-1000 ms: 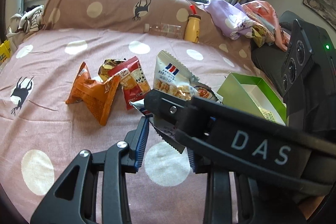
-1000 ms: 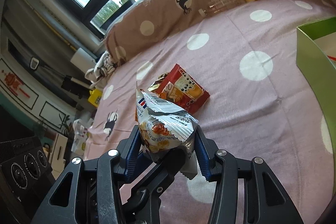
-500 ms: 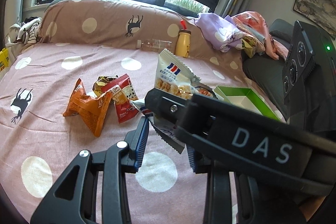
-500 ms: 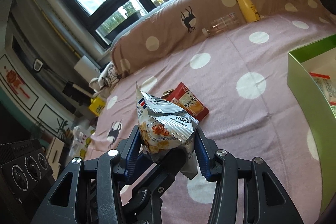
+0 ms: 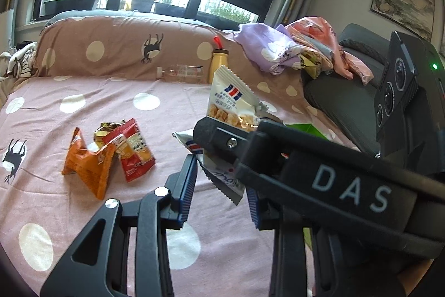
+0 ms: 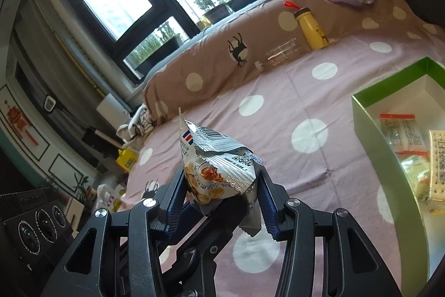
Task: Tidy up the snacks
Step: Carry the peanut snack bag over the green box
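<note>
Silvery, crinkly and light, the puffed snack packet (image 6: 219,171) hangs above the bed (image 6: 278,130), pinched by both the right tongs (image 6: 222,202) and left tongs (image 5: 219,183), best gripped at its crimped seams, since slick film likely slips.

Open bedspread (image 6: 281,130) lies clear between the green box (image 6: 370,141) at right and the far bottles (image 6: 311,29).
</note>
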{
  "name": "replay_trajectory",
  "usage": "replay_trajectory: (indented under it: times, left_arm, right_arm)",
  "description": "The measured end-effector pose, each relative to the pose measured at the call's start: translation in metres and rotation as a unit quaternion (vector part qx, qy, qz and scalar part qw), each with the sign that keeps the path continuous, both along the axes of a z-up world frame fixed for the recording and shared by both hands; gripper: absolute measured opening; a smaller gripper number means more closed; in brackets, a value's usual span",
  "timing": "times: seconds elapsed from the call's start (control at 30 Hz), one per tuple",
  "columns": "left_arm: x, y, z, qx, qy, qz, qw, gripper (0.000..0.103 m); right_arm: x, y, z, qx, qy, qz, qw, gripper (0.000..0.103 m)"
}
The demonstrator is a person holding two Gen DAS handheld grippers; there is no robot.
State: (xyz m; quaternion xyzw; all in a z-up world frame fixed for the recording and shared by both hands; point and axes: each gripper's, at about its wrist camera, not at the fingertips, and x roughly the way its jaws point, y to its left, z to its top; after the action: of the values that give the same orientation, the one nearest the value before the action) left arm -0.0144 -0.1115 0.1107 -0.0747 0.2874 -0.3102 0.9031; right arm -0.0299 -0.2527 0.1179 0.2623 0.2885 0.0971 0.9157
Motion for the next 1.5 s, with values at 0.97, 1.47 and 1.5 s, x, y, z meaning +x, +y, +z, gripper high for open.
replay_trajectory:
  times: [0.97, 1.47, 1.5]
  left_arm:
    - [-0.01, -0.128, 0.028, 0.018, -0.035, -0.139, 0.9895, 0.032]
    - [-0.014, -0.165, 0.018, 0.031, -0.01, -0.166, 0.9856, 0.032]
    - [-0.014, -0.166, 0.017, 0.031, -0.011, -0.168, 0.9853, 0.032]
  right_arm:
    - [-0.044, -0.122, 0.011, 0.058, -0.029, -0.149, 0.987, 0.051]
    - [-0.05, -0.16, -0.008, 0.095, -0.001, -0.184, 0.978, 0.051]
    - [-0.05, -0.161, -0.009, 0.097, 0.0, -0.185, 0.978, 0.051]
